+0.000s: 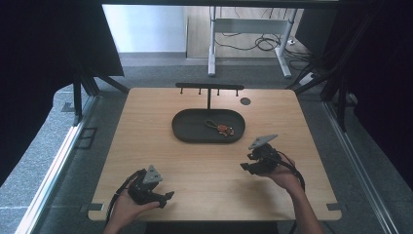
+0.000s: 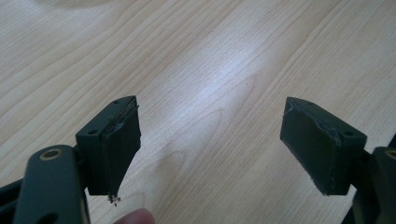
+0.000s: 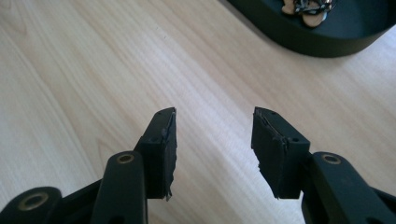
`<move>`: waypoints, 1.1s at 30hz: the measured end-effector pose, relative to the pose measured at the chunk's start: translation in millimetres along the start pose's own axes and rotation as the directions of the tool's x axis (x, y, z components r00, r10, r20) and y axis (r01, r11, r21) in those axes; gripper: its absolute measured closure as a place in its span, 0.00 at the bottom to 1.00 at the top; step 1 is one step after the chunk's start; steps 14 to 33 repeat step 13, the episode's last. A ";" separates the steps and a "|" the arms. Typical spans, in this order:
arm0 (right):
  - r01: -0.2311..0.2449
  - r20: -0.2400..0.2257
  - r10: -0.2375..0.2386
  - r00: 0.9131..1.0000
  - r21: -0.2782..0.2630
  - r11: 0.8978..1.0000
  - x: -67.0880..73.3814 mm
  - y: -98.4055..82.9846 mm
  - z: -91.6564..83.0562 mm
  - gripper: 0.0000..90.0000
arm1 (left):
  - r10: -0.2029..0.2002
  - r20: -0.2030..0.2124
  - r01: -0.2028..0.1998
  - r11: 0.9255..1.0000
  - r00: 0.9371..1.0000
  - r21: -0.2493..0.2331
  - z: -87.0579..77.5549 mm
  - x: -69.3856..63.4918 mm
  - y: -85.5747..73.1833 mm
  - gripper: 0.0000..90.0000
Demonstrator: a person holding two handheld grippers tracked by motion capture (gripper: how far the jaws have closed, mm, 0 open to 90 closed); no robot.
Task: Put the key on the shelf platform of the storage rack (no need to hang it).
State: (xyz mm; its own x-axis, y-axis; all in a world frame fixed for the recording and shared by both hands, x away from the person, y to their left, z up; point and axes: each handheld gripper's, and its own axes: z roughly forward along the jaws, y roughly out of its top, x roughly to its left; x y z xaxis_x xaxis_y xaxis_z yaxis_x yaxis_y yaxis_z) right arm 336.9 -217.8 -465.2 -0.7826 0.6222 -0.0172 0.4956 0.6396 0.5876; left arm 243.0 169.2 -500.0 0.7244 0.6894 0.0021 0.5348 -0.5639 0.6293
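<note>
2 grippers hang with fingers apart, holding nothing. Right gripper [image 1: 249,163] is nearer the keyring [image 1: 220,127], which lies in the black tray [image 1: 185,131] just ahead and to its left; left gripper [image 1: 163,197] waits near the bench [image 1: 204,165] front edge.

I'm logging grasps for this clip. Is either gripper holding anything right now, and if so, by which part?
Nothing is held. The left gripper and the right gripper both have open jaws with bare table between them.
</note>
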 end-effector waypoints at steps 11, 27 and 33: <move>-0.037 0.013 0.037 0.999 -0.039 0.999 -1.2 -17.5 0.5 0.49 | 0.008 -0.001 -0.008 1.000 1.000 0.007 2.6 -2.3 0.9 0.23; -0.045 0.020 0.047 0.999 -0.064 0.997 -0.4 -19.4 -1.4 0.46 | 0.015 0.003 -0.015 1.000 1.000 0.008 3.3 -2.2 1.2 0.23; -0.045 0.020 0.047 0.999 -0.064 0.997 -0.4 -19.4 -1.4 0.46 | 0.015 0.003 -0.015 1.000 1.000 0.008 3.3 -2.2 1.2 0.23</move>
